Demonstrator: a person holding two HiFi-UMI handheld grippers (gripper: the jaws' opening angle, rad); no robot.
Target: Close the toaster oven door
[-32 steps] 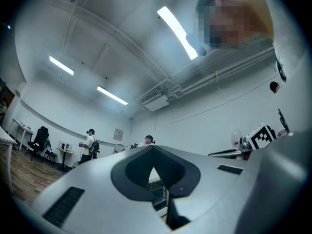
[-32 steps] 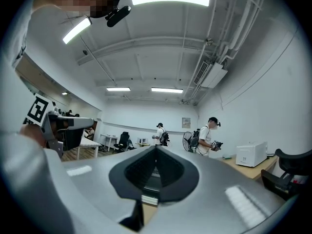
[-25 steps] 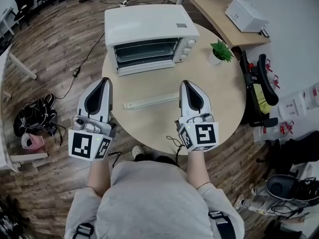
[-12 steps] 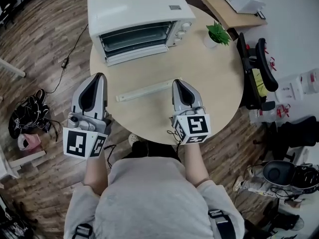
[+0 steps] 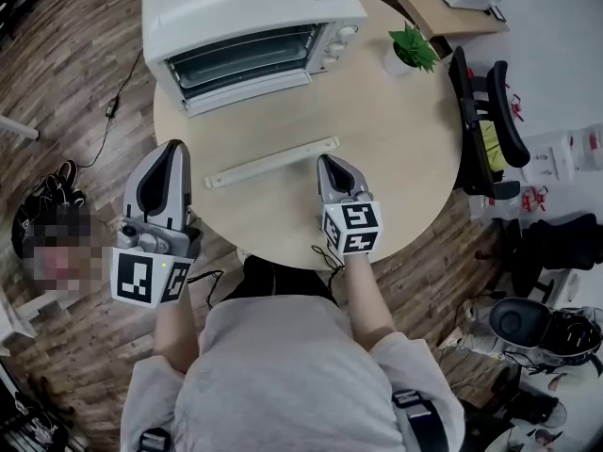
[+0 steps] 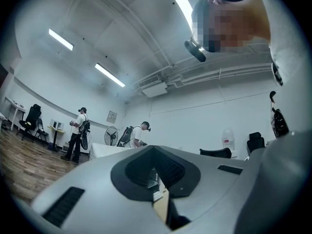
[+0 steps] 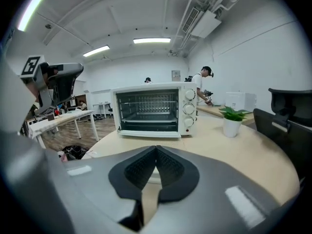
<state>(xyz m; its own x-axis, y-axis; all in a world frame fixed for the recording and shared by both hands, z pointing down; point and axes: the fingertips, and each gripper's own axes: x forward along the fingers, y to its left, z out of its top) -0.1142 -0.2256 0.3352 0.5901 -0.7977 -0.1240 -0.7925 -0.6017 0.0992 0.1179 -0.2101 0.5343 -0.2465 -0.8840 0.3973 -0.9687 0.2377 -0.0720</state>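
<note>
Resting toaster oven [image 5: 247,12]: sitting at the far edge of the table [image 5: 405,149], door [image 5: 250,92] lying open.
Left gripper [image 5: 171,149]: hovering at the table's near-left rim, jaws pressing together, gripping nothing.
Right gripper [image 5: 327,162]: hovering over the table, jaws pressing together, empty.

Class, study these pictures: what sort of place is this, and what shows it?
Probably an open office or lab workspace, not a kitchen: the toaster oven sits on a round table beside an office chair, under ceiling strip lights.
</note>
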